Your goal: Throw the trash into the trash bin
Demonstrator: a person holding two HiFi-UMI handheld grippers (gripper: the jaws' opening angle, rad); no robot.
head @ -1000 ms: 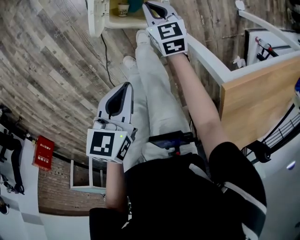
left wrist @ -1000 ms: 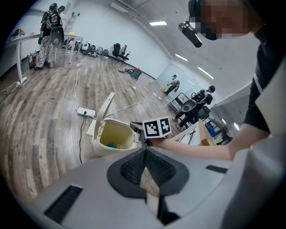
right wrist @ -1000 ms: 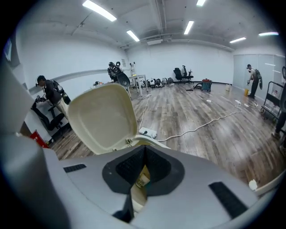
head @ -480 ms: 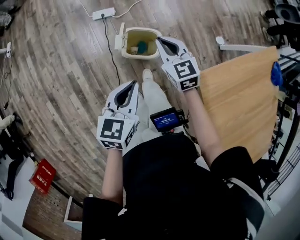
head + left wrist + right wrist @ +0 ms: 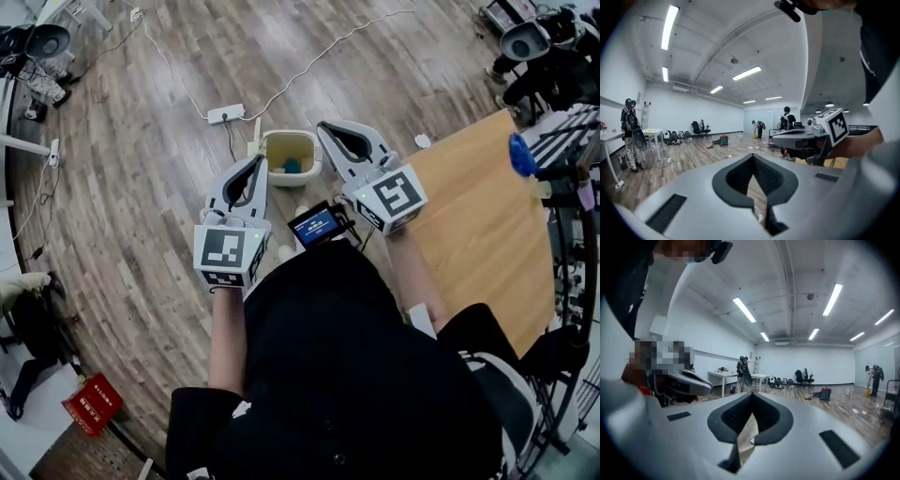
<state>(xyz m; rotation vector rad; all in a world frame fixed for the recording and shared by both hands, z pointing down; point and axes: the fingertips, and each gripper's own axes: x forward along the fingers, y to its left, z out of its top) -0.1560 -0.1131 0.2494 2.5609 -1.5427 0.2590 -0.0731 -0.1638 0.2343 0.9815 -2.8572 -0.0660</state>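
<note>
Both tools empty: left gripper [image 5: 257, 163] and right gripper [image 5: 328, 129] each have their jaws closed tip to tip with nothing between them, held level side by side at chest height. The trash bin [image 5: 272, 150] stands open on the wood floor [image 5: 141, 216] beyond the person's feet; in the head view it sits between the two grippers, with a teal piece of trash [image 5: 292, 166] lying inside. A power strip [image 5: 226, 114] and its white cable lie just beyond the bin, the wooden table [image 5: 478, 216] is close on the right, and a red box [image 5: 92, 404] sits well off to the left. Only the gripper views show the long room: ceiling strip lights, an office chair [image 5: 804, 377], a white table [image 5: 723, 376] and standing people [image 5: 787, 119]; neither shows the bin
</note>
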